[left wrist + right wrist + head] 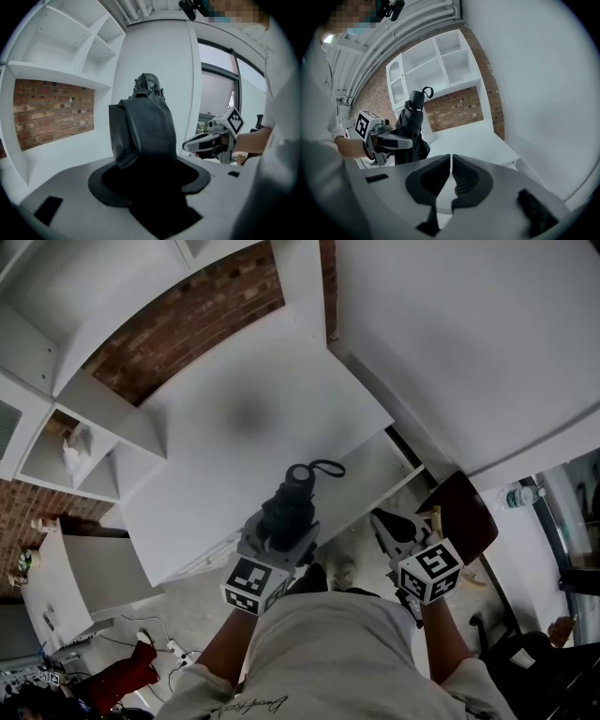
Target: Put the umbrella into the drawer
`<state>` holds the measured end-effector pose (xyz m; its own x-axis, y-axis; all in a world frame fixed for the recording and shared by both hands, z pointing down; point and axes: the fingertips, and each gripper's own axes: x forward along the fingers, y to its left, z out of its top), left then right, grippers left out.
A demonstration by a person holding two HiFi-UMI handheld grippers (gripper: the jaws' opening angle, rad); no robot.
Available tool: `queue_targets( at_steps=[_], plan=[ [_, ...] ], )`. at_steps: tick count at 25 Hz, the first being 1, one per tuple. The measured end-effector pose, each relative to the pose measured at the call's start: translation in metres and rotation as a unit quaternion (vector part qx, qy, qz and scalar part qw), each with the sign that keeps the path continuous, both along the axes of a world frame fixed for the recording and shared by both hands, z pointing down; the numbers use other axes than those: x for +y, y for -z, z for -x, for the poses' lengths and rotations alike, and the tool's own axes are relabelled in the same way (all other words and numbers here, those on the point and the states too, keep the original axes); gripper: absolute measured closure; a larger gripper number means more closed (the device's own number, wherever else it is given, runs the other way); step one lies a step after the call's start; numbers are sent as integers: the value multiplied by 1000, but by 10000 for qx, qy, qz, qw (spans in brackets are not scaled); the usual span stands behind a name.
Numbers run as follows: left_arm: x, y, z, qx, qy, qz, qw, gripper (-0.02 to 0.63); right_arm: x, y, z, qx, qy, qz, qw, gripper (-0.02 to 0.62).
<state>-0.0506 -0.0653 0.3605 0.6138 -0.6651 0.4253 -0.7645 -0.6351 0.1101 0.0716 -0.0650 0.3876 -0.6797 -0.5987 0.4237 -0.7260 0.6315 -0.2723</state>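
Head view: the left gripper (pixel 284 526) clamps a black folded umbrella (pixel 292 495) above the near edge of the white desk (pixel 244 427), beside the drawer (pixel 375 474) that juts out under that edge. Cursive print on the shirt hem (pixel 255 703) is too small to read. Left gripper view: the umbrella fills the jaws, with the desk's top running back to a brick wall (pixel 51 112). Right gripper view: the right gripper (pixel 451 164) is closed on nothing, just off the desk's front corner.

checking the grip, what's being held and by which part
The left gripper holds the folded black fabric umbrella by its bunched canopy, with the handle pointing away. The right gripper is shut and empty.
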Motion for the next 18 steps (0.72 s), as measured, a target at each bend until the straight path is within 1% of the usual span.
queue_targets(
  at_steps=[5, 9, 18],
  plan=[
    [-15, -13, 5, -109, -110, 171, 9997, 330, -8, -6, 3, 76, -37, 98, 9999, 565],
    [-26, -21, 4, -178, -184, 147, 9996, 330, -13, -11, 2, 138, -81, 175, 9997, 565],
    [-36, -47, -4, -373, -428, 358, 9977, 330, -26, -24, -7, 165, -224, 318, 9991, 565]
  ],
)
